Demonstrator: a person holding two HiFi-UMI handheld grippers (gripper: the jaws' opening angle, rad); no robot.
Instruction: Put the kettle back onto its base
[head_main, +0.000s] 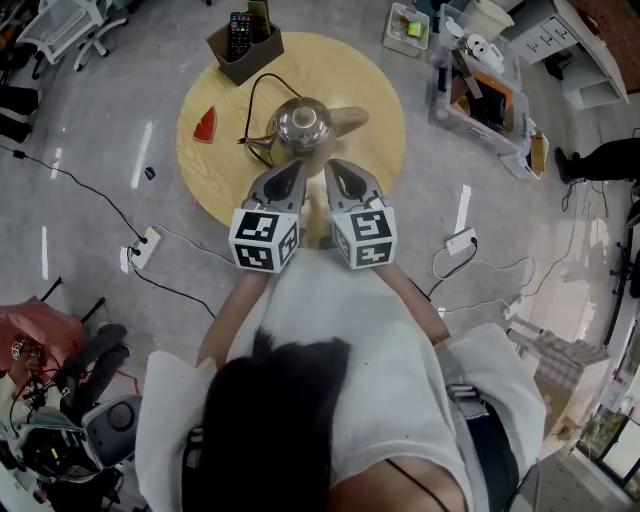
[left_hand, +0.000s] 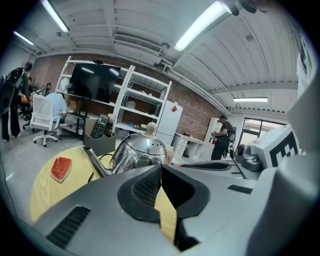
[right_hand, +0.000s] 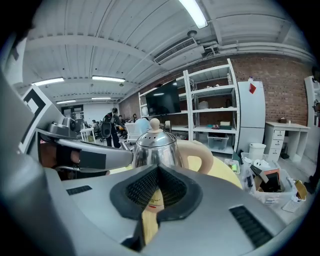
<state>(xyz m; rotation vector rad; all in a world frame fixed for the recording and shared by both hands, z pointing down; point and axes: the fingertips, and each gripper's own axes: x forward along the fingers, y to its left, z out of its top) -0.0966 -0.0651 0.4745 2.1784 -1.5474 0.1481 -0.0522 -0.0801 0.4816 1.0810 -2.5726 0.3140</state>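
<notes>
1 remote (head_main: 240, 30) in box (head_main: 252, 60); left hand-held gripper (head_main: 298, 170), right hand-held gripper (head_main: 338, 170) closed, empty, facing kettle (head_main: 303, 123).

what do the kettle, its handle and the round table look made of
The kettle looks like polished stainless steel: mirror-bright, reflecting the room. Its handle is pale and matte, probably plastic or light wood. The table is yellowish and matte, wood or wood-look laminate.

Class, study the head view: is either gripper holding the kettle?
No: the left gripper and the right gripper are both shut and empty, stopping short of the kettle.
</notes>
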